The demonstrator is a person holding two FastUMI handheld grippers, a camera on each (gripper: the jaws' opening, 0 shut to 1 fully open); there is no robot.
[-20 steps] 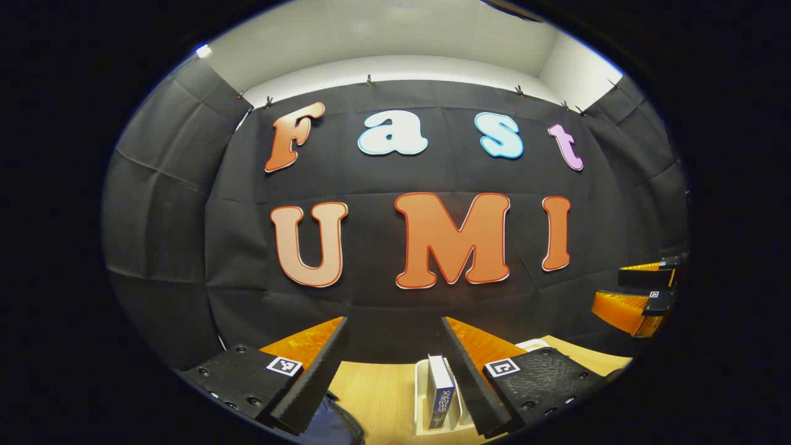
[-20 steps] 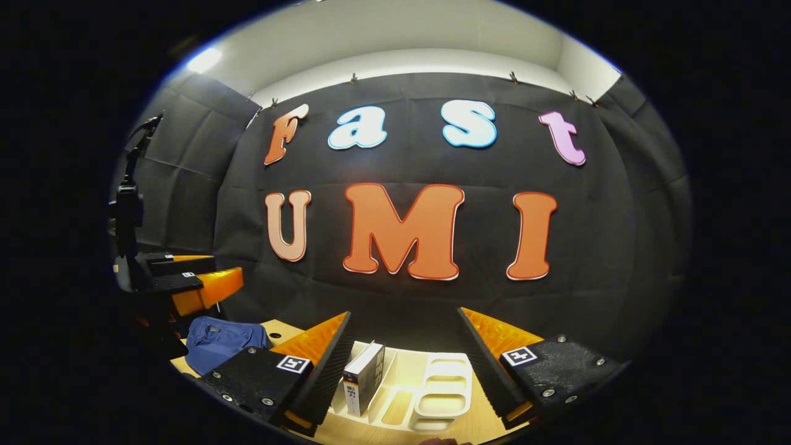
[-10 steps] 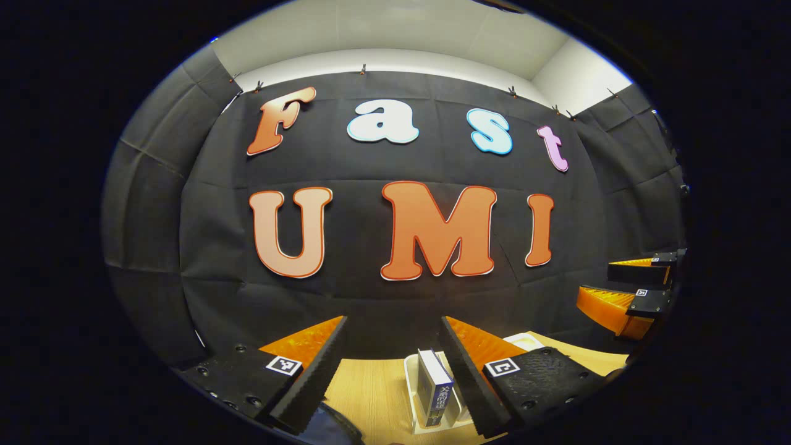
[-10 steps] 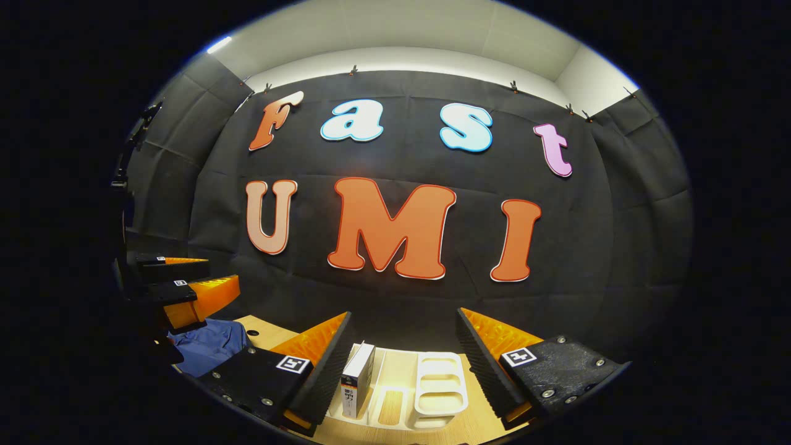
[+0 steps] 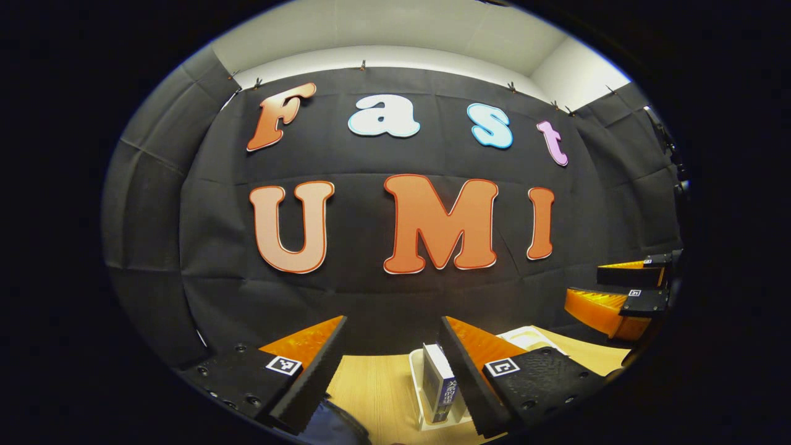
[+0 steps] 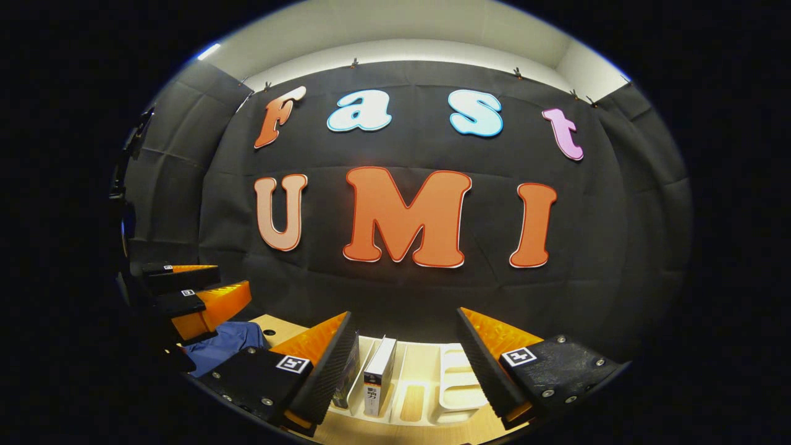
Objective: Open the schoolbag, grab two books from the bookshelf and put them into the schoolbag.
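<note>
Left gripper (image 5: 393, 358) and right gripper (image 6: 405, 352) both wide open, empty, apparently above the bookshelf (image 6: 454, 395) with 2 books (image 6: 378, 383).

I see black cloth (image 5: 154, 204) draping the booth's back and sides, clipped along its top edge. Above it runs a pale wall (image 6: 408, 52) and ceiling, lit at one corner. Below lies a light wooden tabletop (image 5: 377, 389).

Light wooden tabletop (image 5: 377, 389) along bottom of frame, both views. Black cloth wall (image 6: 401, 296) fills centre. Pale ceiling (image 5: 383, 31) across top; small clips along cloth's upper edge.
</note>
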